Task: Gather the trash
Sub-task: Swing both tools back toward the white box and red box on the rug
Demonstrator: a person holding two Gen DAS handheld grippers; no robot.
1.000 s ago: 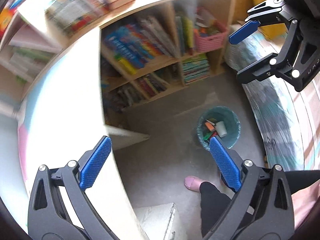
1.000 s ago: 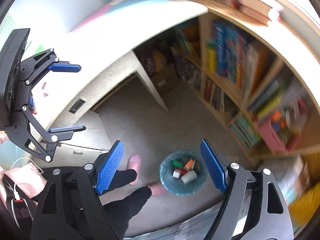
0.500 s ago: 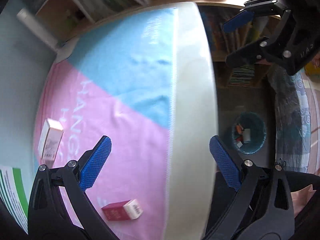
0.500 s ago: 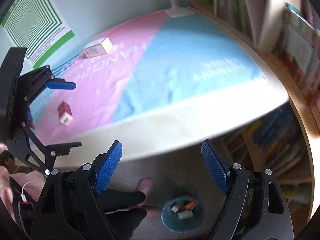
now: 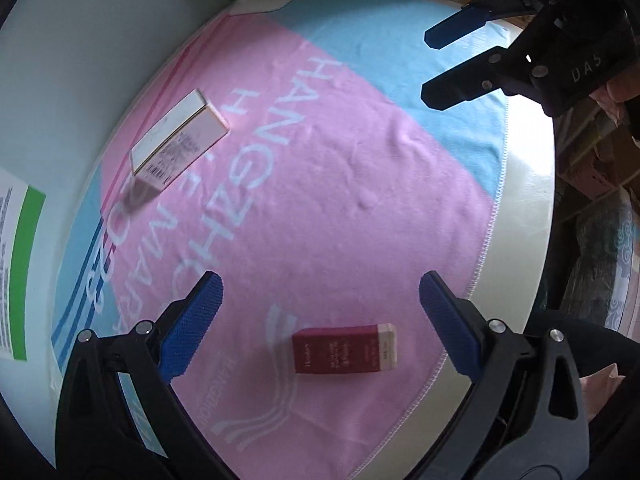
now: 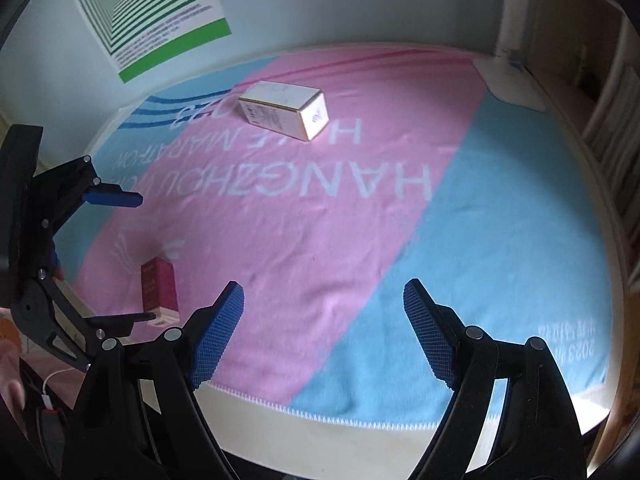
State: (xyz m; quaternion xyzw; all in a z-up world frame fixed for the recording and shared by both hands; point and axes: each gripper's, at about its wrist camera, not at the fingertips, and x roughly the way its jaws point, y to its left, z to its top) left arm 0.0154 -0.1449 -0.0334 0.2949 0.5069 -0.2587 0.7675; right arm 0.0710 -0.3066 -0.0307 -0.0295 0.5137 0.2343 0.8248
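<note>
Two small boxes lie on a pink and blue towel (image 5: 328,184) (image 6: 360,240) spread over a table. The dark red box (image 5: 344,350) (image 6: 159,291) lies flat near the table's front edge, just ahead of my left gripper (image 5: 320,320), which hangs open above it with nothing between its fingers. The white and gold box (image 5: 178,142) (image 6: 285,110) lies further back near the wall. My right gripper (image 6: 324,336) is open and empty over the towel's blue part; it also shows in the left wrist view as the right gripper (image 5: 428,66). The left gripper (image 6: 138,258) shows at the right wrist view's left edge.
A green-striped poster (image 6: 148,8) hangs on the pale wall behind the table. Bookshelves (image 6: 600,92) stand past the table's right end. The table's cream rim (image 6: 360,436) runs along the front. A person's dark-clad leg (image 5: 580,332) is below the table edge.
Both grippers swung away from the floor bin and the bookshelves and now hang over the table towel. The bin has left both views. Both stayed open and empty.
</note>
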